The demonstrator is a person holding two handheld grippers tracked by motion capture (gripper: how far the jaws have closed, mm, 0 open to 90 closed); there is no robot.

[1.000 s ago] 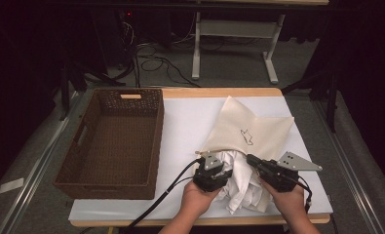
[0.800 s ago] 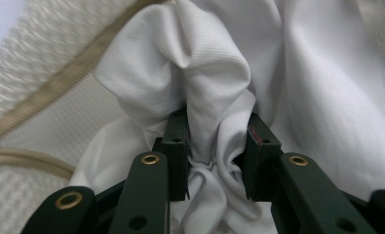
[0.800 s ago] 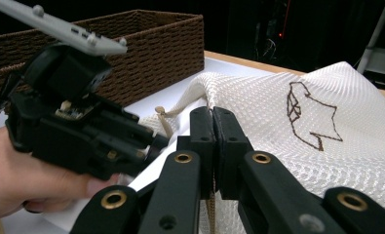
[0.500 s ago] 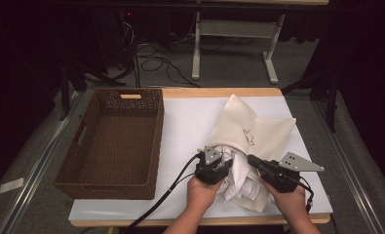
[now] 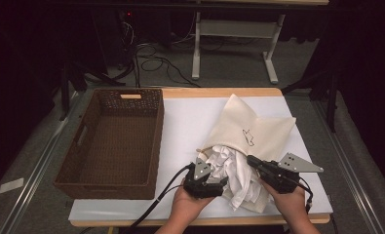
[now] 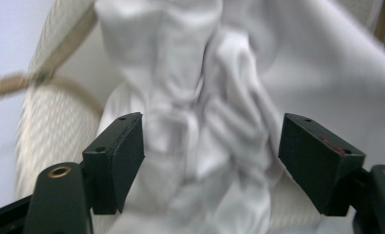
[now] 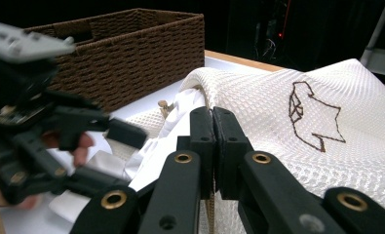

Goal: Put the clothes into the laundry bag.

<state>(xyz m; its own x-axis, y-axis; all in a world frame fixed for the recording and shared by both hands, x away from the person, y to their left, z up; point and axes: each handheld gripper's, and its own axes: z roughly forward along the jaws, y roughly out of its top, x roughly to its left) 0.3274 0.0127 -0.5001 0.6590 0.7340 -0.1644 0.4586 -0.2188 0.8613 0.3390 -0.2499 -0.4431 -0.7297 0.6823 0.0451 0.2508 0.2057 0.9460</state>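
My left gripper (image 6: 209,161) has just opened around the cloth (image 6: 200,126). My right gripper (image 7: 213,146) pinches the bag (image 7: 287,136) rim. Cloth could drag the bag along if that pinch slips.

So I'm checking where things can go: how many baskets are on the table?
1. The brown wicker basket sits on the table's left side, beside the cream mesh bag; its wall also shows in the right gripper view.

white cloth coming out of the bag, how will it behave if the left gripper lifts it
Probably floppy: the white cloth lies crumpled in soft folds, so it should drape and sag from one pinch. Likely light, being thin fabric. It may drag on the mesh bag, since part seems still inside; the left gripper has just opened around it.
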